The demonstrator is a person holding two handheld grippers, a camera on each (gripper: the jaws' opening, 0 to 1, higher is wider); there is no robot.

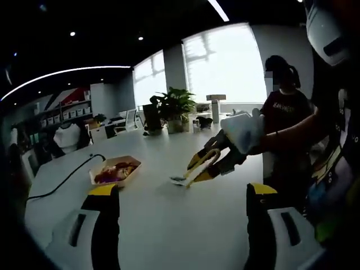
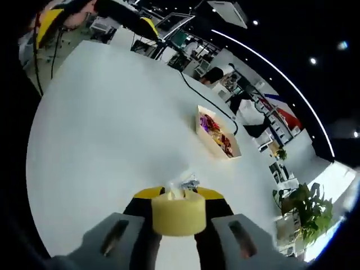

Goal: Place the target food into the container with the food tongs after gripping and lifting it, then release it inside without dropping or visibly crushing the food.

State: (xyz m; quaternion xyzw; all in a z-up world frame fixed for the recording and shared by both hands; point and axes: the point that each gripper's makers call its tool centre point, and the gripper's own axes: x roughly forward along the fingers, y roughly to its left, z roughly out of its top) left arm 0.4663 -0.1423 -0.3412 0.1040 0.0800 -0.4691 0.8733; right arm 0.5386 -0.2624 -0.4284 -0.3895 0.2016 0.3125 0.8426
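Two jaws of the right tongs clamp the butt of smooth yellow food tongs, whose tips appear to pinch a small, pale, crinkly morsel, too small to identify, low over the matte white tabletop. Beyond, ahead and rightward, sits the shallow rectangular container of red and purple food, its long axis slanting across the approach. The left tongs gape empty, farther from the morsel.
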